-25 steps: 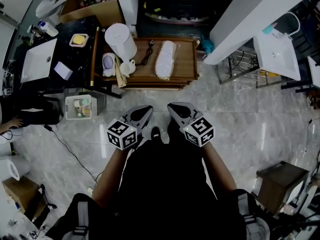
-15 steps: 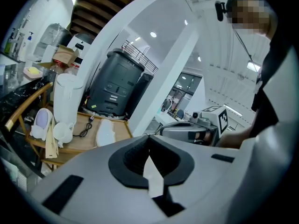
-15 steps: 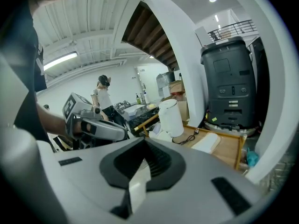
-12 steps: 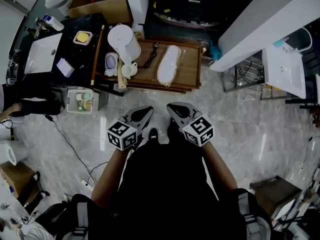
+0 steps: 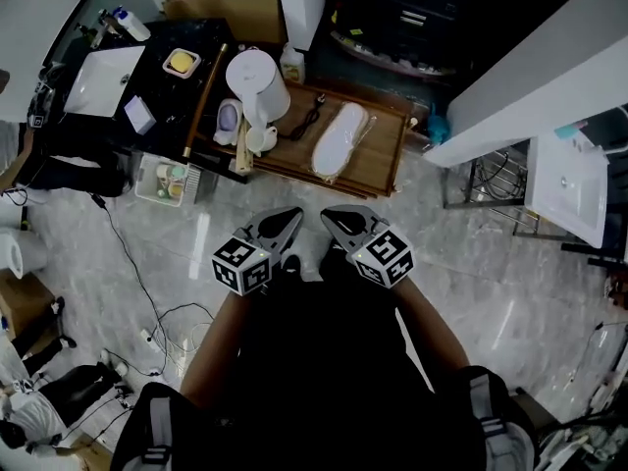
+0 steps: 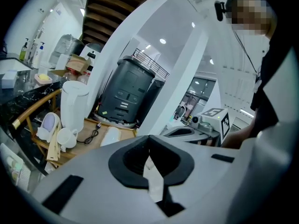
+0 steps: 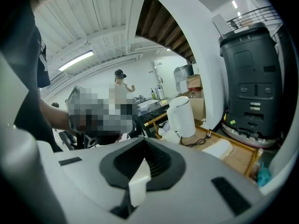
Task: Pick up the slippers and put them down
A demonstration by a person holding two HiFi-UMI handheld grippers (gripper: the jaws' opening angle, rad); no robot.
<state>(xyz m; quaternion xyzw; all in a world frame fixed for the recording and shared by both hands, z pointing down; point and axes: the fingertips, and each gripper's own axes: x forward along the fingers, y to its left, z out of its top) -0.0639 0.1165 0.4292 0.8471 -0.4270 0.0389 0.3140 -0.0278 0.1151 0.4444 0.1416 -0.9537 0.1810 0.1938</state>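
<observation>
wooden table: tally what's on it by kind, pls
kettle: 1
mug: 1
black cord: 1
slipper pack: 1
lilac oval item: 1
tan strip: 1
Total: 6

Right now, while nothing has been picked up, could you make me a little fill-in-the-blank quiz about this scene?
1. The flat white slippers lie on a low table made of ____.
2. In the head view, the tall white kettle stands to the ____ of the slippers.
3. The left gripper and the right gripper both have their jaws ____, with nothing between them.
4. A thin black power cord lies between the kettle and the ____.

Missing words: wood; left; shut; slippers
</observation>
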